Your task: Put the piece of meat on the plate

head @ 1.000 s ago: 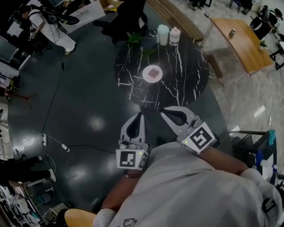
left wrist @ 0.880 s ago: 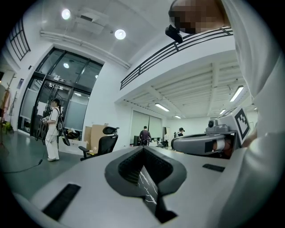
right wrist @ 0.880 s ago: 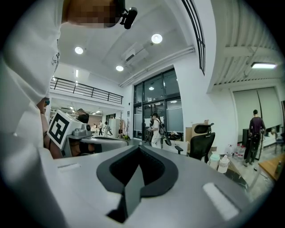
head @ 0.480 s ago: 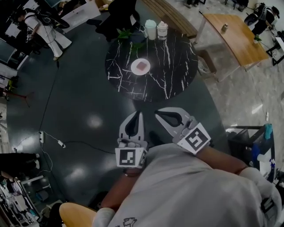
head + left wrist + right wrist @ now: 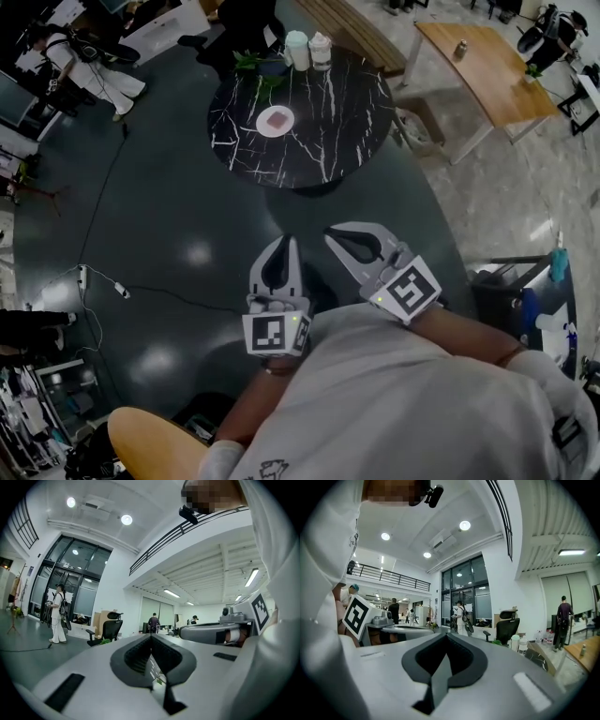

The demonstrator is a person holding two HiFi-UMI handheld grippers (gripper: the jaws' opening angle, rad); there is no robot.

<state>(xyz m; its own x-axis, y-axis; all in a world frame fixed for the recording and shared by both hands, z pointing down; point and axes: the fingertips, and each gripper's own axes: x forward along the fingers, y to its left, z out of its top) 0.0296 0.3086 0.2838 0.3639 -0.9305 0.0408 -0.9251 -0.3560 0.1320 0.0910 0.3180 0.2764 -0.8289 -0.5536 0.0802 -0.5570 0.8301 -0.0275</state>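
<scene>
L tool (image 5: 287, 241), R tool (image 5: 331, 232): both pressed together, empty, well off bench (image 5: 323, 141); meat (image 5: 275, 119) on plate (image 5: 262, 127) nr bench's left edge.

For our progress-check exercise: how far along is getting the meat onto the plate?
Done: the meat lies on the plate on the table. In hand: nothing; the left gripper and right gripper are shut, empty, away from the table. Remaining: nothing visible.
</scene>
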